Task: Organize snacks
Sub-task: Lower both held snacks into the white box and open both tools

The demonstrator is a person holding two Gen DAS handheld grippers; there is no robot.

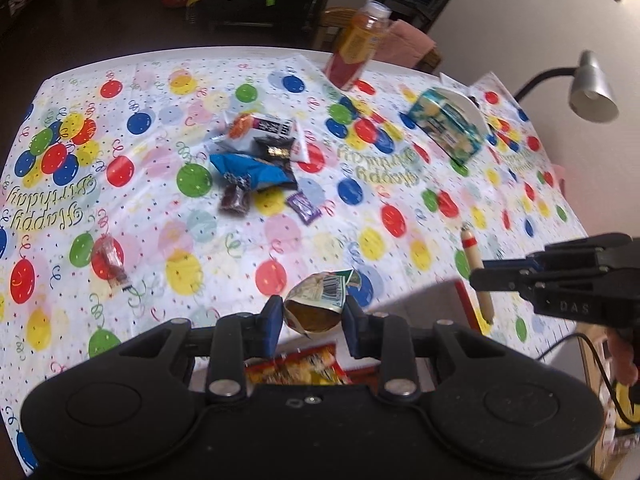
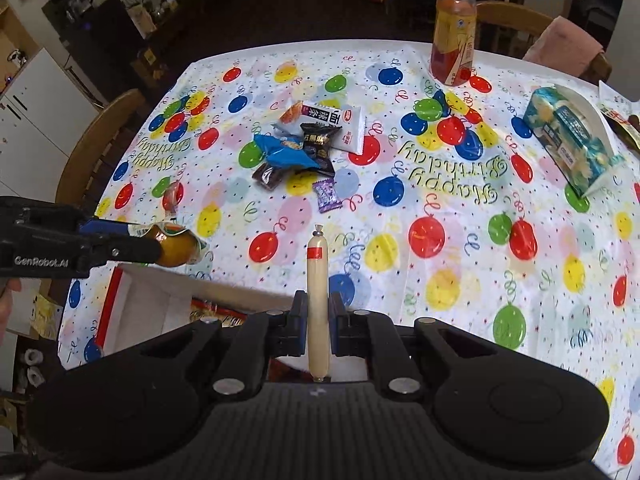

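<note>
Now | left tongs (image 1: pixel 311 312) clamp pastry packet (image 1: pixel 316 300) | right tongs (image 2: pixel 318 322) clamp sausage stick (image 2: pixel 317 300) | chair (image 2: pixel 96 140) only right view

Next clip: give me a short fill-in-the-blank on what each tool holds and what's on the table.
1. The right tool grips a long pale ____ with a red band.
2. The left tool holds a round snack packet printed with a ____.
3. The drink bottle stands ____ on the tablecloth.

Missing words: sausage; barcode; upright
</note>
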